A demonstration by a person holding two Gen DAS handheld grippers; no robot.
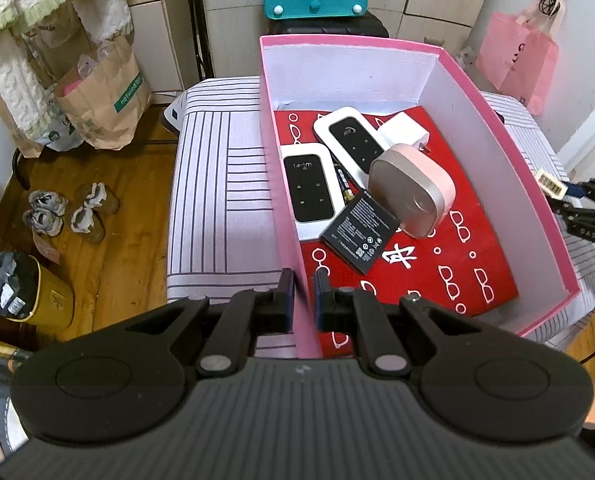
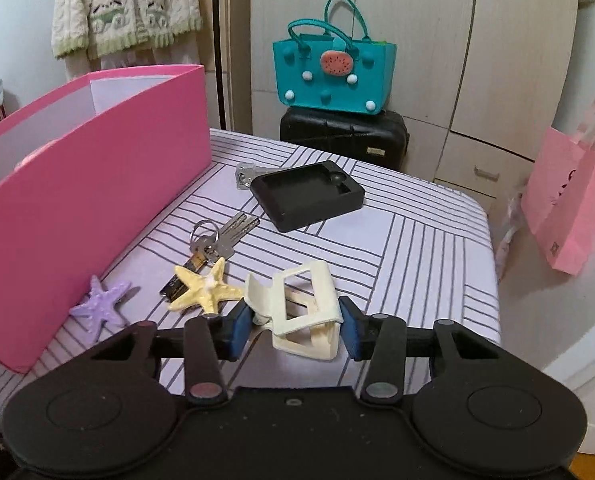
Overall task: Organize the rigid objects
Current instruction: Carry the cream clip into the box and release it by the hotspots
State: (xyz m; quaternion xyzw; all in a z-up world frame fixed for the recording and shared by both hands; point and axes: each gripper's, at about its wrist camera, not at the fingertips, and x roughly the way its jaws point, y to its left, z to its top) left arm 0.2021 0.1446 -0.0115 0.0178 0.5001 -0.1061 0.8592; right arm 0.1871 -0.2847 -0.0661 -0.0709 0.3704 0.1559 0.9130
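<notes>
Beside the pink box (image 2: 89,184), we clamp the right hand-held gripper (image 2: 295,330) on a cream clip (image 2: 297,308) to lift it in; our left hand-held gripper (image 1: 303,298) pinches the box wall, steadying it.

We are seeing a teal felt bag (image 2: 334,76) sitting on top of a black suitcase (image 2: 343,136), in front of pale cupboard doors (image 2: 417,40). A pink paper bag (image 2: 569,200) is hanging at the right. At the left, a knitted cream garment (image 2: 125,4) is hanging, and brown paper bags (image 1: 97,100) are standing on the wooden floor (image 1: 117,240). Near them small shoes (image 1: 69,212) are lying, and a yellow bin (image 1: 33,296) is standing close by.
</notes>
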